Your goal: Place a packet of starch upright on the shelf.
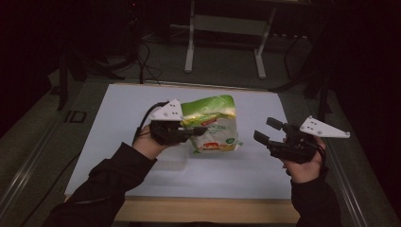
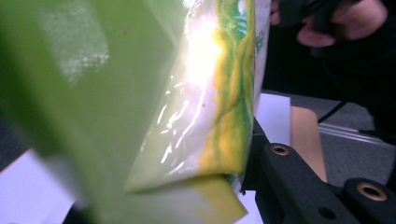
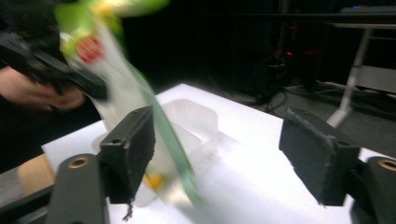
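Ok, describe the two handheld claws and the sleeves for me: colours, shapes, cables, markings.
Both are black two-jaw tools. The left claw and the right claw each carry a pale grey three-cornered plate with small dark dots. The right claw's pads are flat, black, rough-edged blocks on arms with brass-ringed holes. A black cable loops from the left one. Both sleeves are black.

Bag [image 1: 211, 124]: glossy plastic film. Tray [image 3: 189, 122]: clear smooth plastic. Pads [image 3: 312, 156]: matt, rough black foam. Table [image 1: 203, 209] edge: wood.
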The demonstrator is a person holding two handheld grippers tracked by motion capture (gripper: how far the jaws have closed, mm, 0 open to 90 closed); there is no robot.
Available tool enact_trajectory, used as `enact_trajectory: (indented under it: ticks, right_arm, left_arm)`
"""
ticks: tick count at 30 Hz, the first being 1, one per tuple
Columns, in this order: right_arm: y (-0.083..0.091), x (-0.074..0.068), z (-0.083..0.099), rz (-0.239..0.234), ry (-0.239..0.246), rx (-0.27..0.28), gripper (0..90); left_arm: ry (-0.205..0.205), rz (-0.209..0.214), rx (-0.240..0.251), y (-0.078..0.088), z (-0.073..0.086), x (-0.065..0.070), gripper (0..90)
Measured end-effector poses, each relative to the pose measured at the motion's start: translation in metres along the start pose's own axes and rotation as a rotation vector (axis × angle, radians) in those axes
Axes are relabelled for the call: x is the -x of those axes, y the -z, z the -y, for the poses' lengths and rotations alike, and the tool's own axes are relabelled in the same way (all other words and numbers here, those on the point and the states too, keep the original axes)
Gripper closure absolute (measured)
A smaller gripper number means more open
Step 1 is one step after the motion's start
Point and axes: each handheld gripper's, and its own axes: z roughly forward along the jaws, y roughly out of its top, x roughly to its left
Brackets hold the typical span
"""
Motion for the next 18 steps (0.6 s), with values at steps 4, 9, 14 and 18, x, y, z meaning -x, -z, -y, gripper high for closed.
enact_trajectory:
  ticks: [4,9,14,18]
  right_arm:
    - [0.003,0.007,0.006,-0.035,-0.042,0.024,16.9]
    - [0.004,0.013,0.012,-0.051,-0.066,0.041,14.0]
    - [0.004,0.017,0.019,-0.034,-0.058,0.035,13.8]
    - [0.005,0.022,0.024,-0.015,-0.05,0.011,13.5]
  left_arm:
    - [-0.029,-0.006,-0.001,0.02,-0.001,-0.013,80.9]
    - [-0.064,-0.045,-0.039,0.038,0.002,-0.027,80.9]
    - [-0.065,-0.049,-0.06,0.052,0.017,-0.039,80.9]
    - [-0.062,-0.032,-0.081,0.059,0.031,-0.043,80.9]
